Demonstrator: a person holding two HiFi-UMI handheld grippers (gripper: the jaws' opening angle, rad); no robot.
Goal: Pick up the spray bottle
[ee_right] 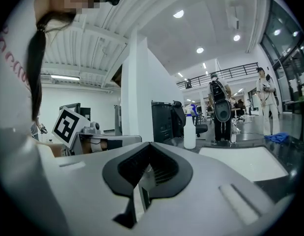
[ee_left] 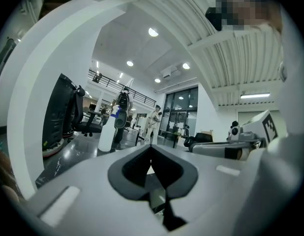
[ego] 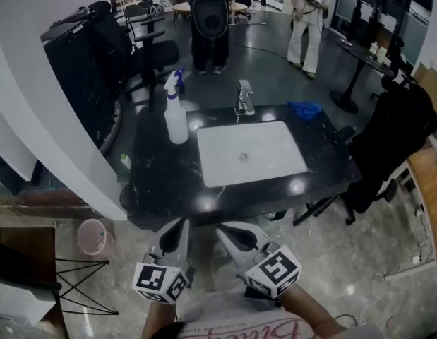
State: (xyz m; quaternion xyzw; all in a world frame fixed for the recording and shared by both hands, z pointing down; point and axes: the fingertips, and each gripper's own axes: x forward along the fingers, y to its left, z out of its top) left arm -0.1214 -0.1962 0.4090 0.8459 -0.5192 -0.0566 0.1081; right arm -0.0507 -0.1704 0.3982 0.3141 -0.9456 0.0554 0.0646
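A white spray bottle (ego: 176,116) with a blue trigger head stands upright at the far left of the black counter (ego: 162,182), left of the white sink (ego: 250,152). Both grippers hover side by side in front of the counter's near edge, well short of the bottle. My left gripper (ego: 180,224) is shut with nothing in it. My right gripper (ego: 224,229) is shut and empty too. The left gripper view shows the bottle (ee_left: 106,132) far ahead, to the left of the jaw tips (ee_left: 152,149). In the right gripper view the bottle (ee_right: 190,134) stands ahead, right of the tips (ee_right: 149,145).
A faucet (ego: 244,99) rises behind the sink, and a blue cloth (ego: 304,109) lies at the counter's far right. A white pillar (ego: 56,154) borders the counter's left side. A pink bin (ego: 95,237) sits on the floor. Black chairs (ego: 394,136) and standing people (ego: 306,20) are around.
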